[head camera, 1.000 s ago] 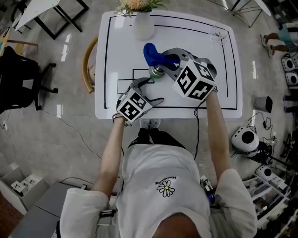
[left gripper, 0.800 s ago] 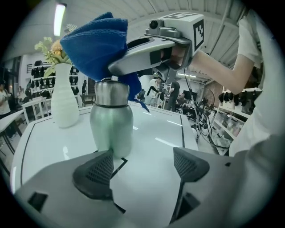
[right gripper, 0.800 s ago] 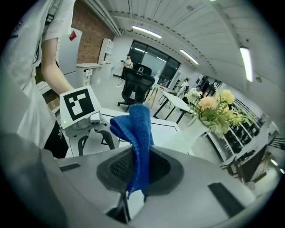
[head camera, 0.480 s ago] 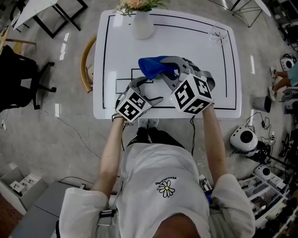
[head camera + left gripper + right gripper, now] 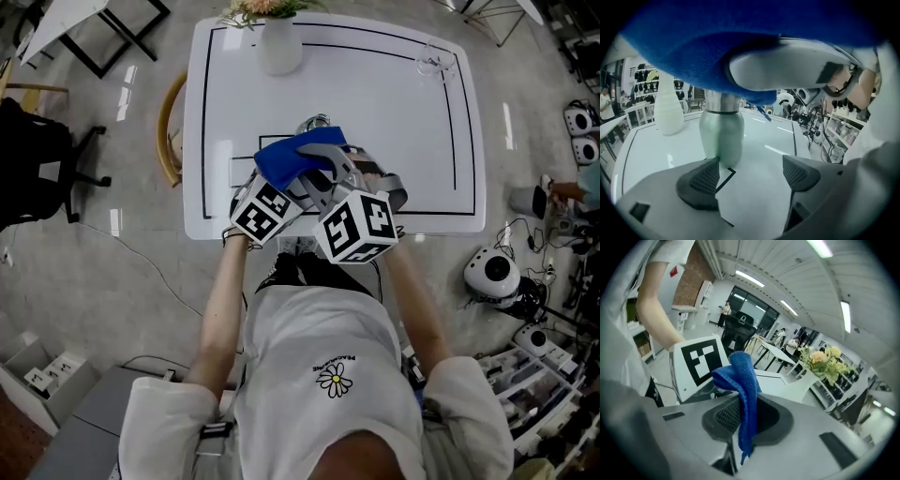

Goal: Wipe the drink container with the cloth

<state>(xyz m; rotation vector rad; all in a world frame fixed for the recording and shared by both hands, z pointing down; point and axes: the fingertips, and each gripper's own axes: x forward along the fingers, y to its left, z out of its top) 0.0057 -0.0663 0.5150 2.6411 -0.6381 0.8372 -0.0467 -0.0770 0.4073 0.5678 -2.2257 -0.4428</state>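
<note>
Pale green metal drink container (image 5: 721,136), silver neck, upright on white table (image 5: 778,140). Blue cloth (image 5: 693,47) bunched over its top, possibly touching; pinched in right gripper (image 5: 742,420).

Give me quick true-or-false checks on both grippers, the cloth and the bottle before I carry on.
1. The right gripper is shut on the blue cloth. True.
2. The left gripper is clamped on the bottle. False: its jaws stand apart, and the bottle is ahead of them, near the left jaw, ungripped.
3. The bottle lies on its side. False: it stands upright on the table.
4. The blue cloth is over the bottle's top. True.
</note>
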